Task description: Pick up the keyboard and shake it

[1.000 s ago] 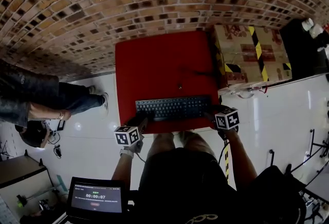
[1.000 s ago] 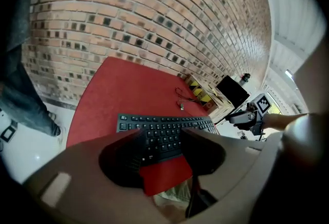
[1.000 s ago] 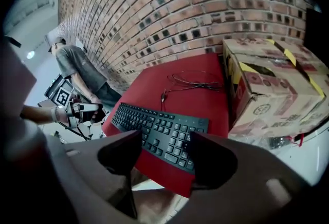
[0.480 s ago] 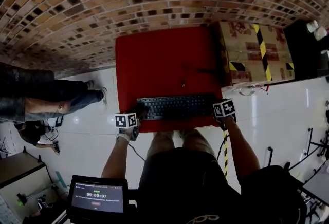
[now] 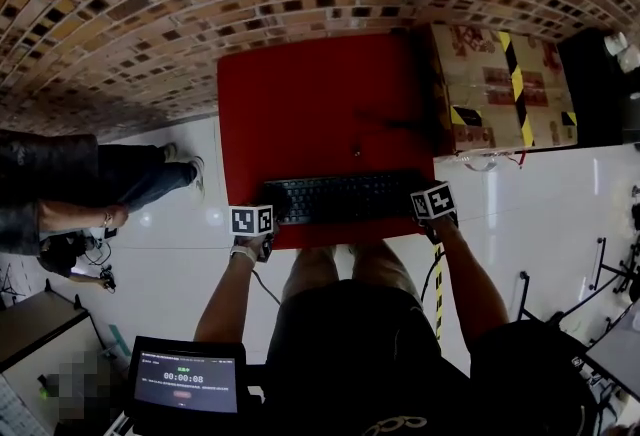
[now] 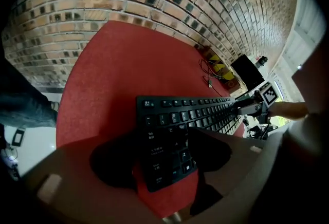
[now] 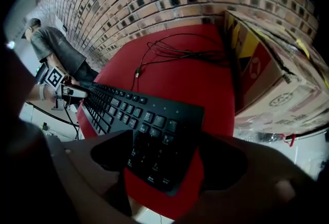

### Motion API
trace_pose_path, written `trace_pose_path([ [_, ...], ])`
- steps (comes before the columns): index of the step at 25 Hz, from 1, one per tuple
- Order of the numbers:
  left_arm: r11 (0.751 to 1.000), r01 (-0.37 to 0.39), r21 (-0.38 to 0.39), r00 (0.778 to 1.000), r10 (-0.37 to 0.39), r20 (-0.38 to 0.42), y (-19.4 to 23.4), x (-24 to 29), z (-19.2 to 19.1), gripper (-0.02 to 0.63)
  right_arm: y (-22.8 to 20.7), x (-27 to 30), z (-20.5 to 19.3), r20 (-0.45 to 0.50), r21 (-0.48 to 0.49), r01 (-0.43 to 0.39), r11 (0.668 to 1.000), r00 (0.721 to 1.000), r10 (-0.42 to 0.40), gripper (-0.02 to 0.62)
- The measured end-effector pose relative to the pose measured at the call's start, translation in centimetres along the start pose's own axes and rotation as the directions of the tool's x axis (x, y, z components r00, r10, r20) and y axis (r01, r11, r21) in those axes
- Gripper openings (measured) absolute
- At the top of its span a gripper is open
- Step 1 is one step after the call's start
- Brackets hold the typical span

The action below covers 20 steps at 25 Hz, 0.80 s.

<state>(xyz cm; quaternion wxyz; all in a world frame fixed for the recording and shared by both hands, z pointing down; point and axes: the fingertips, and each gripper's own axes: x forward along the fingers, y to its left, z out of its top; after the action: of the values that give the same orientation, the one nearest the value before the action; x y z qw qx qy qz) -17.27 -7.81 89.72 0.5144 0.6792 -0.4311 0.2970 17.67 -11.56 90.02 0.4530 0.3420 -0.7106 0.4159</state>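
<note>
You straddle the keyboard (image 5: 340, 198) ends with left hand-held gripper (image 6: 163, 159) and right hand-held gripper (image 7: 167, 159), jaws just opened, nothing clenched; lifting and shaking remain.

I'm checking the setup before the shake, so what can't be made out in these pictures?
Flat black keyboard: underside, every view; it lies on the red table.
Thin black cable: far end, right gripper view; it vanishes at the striped cardboard box.
Dark timer screen: small print too small, head view.
Standing person: cut off by the head view's left edge.
</note>
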Motion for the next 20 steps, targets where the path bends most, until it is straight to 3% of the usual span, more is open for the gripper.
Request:
trace_pose_path([
  [4,0.998,-0.056,-0.015,0.998,0.057,0.029,-0.1,0.2,0.0,0.324,0.0,0.2,-0.1,0.026,0.002,0.035,0.999,0.999,-0.035,0.388],
  [15,0.998,-0.055,-0.035,0.997,0.057,0.055,0.4,-0.1,0.1,0.322,0.2,0.1,0.1,0.078,-0.003,0.041,0.999,0.996,-0.041,0.385],
  [20,0.998,-0.058,-0.019,0.995,0.06,0.077,-0.1,-0.3,0.1,0.321,0.2,-0.8,0.0,0.119,-0.019,0.091,0.996,0.989,-0.089,0.382],
])
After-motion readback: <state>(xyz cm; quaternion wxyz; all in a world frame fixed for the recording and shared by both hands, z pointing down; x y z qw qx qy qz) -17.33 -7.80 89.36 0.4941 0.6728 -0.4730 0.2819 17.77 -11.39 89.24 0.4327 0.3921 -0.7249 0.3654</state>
